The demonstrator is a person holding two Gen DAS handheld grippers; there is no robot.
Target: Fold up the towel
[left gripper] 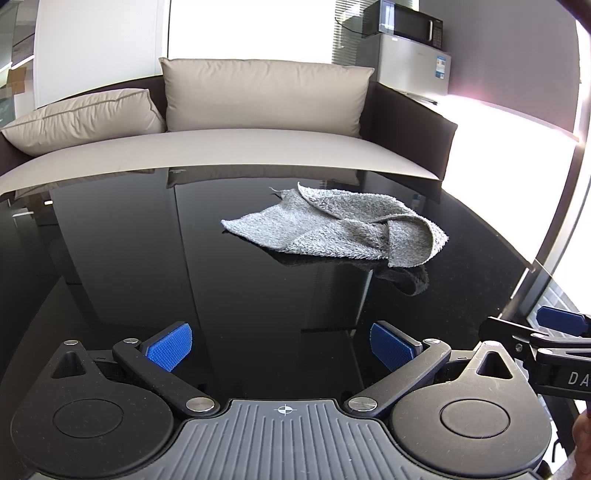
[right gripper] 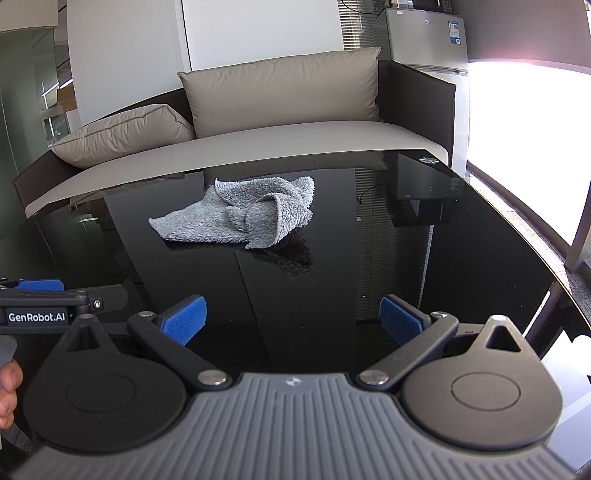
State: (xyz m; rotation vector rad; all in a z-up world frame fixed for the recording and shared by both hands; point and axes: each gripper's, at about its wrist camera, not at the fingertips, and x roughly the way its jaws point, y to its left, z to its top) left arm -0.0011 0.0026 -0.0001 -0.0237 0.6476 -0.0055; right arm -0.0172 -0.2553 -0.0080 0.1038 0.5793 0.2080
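A small grey terry towel (left gripper: 332, 230) lies crumpled on the glossy black table (left gripper: 147, 258), with one corner flat to the left and its right side rolled over itself. In the right wrist view the same towel (right gripper: 240, 212) sits ahead and left of centre. My left gripper (left gripper: 282, 347) hovers over the near part of the table, open, nothing between its blue pads (left gripper: 170, 345). My right gripper (right gripper: 293, 319) is open too, well short of the towel. Each gripper shows at the edge of the other's view.
A sofa with beige cushions (left gripper: 264, 98) runs along the table's far edge. A small fridge with a microwave (left gripper: 406, 22) on top stands at the back right. A dark box (right gripper: 424, 195) sits at the table's far right corner. A person's fingers (right gripper: 9, 391) show at the left.
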